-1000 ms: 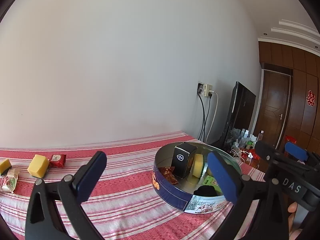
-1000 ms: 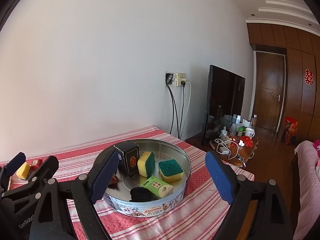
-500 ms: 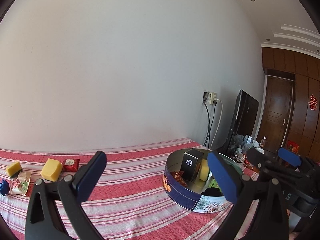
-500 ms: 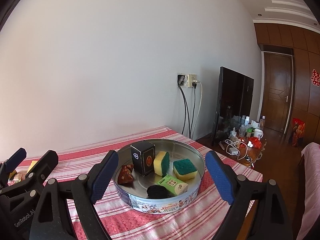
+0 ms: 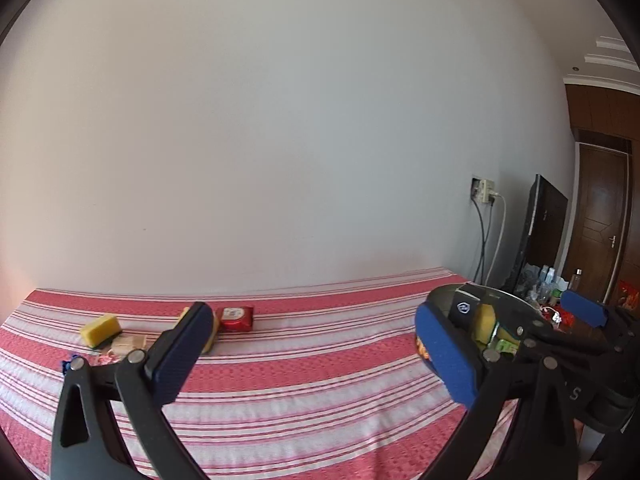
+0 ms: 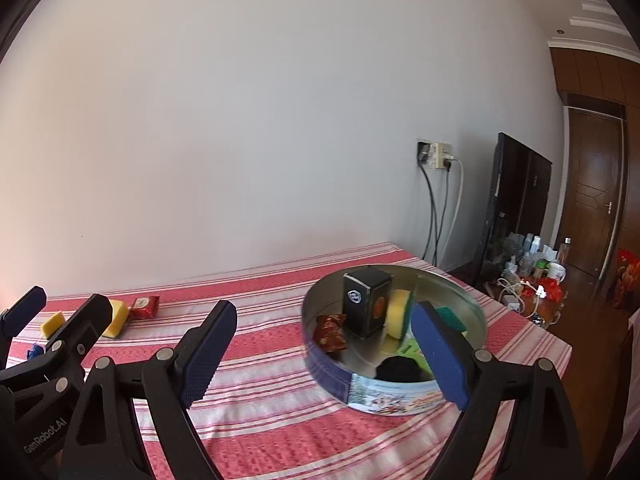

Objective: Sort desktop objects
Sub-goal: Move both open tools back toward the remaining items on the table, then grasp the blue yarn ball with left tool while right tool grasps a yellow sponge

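Both tongs, left tongs [image 5: 316, 354] and right tongs [image 6: 324, 356], gape released; leftovers like the yellow sponge [image 5: 100, 328] sit far from the tin [image 6: 332, 376], so a rushed grab might squash or drop it

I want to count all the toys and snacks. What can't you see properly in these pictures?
- Small blue thing: left wrist view, mostly behind the left gripper; too small to name.
- Green packet in the round metal tin: right wrist view, partly behind the right gripper finger.
- Pale wrapped snacks: too small to read.
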Available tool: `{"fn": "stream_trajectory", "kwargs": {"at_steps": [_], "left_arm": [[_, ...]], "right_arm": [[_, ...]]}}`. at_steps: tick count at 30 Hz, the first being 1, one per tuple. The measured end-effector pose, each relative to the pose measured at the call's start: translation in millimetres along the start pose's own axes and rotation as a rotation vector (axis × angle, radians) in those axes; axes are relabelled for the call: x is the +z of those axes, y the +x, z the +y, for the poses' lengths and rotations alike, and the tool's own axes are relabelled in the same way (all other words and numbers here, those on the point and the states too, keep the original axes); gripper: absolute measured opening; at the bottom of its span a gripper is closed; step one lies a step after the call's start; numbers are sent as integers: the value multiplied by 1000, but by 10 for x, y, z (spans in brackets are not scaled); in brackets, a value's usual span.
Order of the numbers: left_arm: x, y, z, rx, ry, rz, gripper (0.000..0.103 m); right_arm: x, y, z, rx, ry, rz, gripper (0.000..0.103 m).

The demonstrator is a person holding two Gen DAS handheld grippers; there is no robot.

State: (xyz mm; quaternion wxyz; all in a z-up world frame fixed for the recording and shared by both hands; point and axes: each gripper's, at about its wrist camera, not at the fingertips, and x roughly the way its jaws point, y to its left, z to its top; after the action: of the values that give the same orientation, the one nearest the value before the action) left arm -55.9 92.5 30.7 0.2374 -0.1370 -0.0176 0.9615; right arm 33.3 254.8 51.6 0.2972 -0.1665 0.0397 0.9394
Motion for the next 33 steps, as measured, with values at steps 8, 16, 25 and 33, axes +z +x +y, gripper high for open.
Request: {"fn": "stream_trajectory", "kwargs": {"at_steps": [8,16,25,33], "left_arm": [[-155,38,630,216,-8,79,102],[-301,192,1490,413,-100,219,102],[-483,513,2397,513,-233,382,102],[-709,939,2644,529,-247,536,95]], "right_arm": [[-154,130,623,164,-35,37,91],[-317,202,1266,298,-102,81,91],[-432,262,1697,379,-145,125,91],[-486,397,2013,439,-161,180,91]]}}
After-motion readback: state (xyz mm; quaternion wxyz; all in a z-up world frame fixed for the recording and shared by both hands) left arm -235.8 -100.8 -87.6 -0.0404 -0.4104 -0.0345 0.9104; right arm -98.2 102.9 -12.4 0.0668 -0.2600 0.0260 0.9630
